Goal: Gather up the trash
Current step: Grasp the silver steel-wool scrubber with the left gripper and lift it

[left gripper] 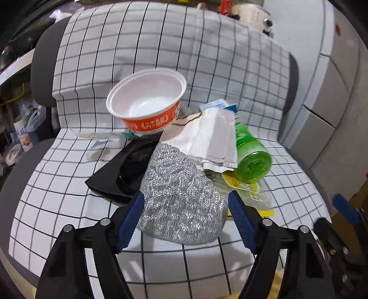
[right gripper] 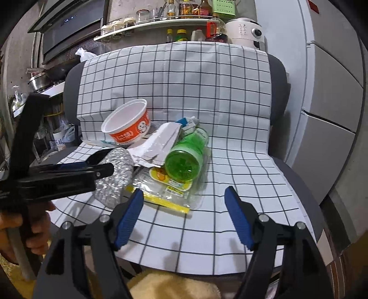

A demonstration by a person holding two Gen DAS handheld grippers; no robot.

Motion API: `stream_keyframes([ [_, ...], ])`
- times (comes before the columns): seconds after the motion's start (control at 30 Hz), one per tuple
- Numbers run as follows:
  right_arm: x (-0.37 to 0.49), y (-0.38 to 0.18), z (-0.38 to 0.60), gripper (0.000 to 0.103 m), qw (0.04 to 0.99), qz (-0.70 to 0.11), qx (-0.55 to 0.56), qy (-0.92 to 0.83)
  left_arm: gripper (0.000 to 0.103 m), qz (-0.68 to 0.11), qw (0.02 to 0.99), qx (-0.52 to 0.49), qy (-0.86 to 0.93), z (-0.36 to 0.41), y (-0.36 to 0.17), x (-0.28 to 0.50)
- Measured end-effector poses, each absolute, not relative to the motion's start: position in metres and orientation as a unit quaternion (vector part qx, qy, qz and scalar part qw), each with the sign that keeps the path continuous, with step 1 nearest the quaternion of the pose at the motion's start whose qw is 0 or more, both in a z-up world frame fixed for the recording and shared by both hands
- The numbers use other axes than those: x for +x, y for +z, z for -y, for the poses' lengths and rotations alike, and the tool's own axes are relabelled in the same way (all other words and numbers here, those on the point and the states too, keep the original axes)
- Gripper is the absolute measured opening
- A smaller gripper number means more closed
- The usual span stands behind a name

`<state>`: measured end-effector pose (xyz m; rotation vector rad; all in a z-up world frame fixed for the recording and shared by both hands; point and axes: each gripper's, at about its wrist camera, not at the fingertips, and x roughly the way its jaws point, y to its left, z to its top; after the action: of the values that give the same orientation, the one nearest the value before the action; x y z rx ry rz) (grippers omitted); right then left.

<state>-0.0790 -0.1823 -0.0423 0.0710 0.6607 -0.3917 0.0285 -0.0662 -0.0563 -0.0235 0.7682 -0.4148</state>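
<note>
A pile of trash lies on a chair covered by a checked cloth (left gripper: 57,202). It holds an orange-and-white noodle cup (left gripper: 147,101) on its side, a silver steel-wool scrubber (left gripper: 181,202), a black plastic piece (left gripper: 119,174), a white torn wrapper (left gripper: 214,140), a green plastic bottle (left gripper: 250,161) and a clear yellow-printed bag (right gripper: 168,191). My left gripper (left gripper: 186,204) is open, its jaws on either side of the scrubber. My right gripper (right gripper: 184,202) is open and empty, low over the bag and the cloth (right gripper: 241,165) in front of the bottle (right gripper: 184,161).
The left gripper's body (right gripper: 57,177) and the hand holding it cross the left of the right wrist view. A grey-white fridge (right gripper: 333,103) stands right of the chair. A shelf of jars and bottles (right gripper: 161,20) and kitchen clutter sit behind and left.
</note>
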Motion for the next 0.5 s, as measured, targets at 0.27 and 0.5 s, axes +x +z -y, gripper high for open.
stream_keyframes([
  [0.27, -0.085, -0.051, 0.203, 0.073, 0.922, -0.323, 0.052, -0.207, 0.087, -0.402, 0.900, -0.017, -0.169, 0.087, -0.069, 0.053],
  [0.5, -0.093, -0.060, 0.212, 0.073, 0.919, -0.331, 0.060, -0.207, 0.076, -0.431, 0.892, -0.001, -0.135, 0.098, -0.082, 0.065],
])
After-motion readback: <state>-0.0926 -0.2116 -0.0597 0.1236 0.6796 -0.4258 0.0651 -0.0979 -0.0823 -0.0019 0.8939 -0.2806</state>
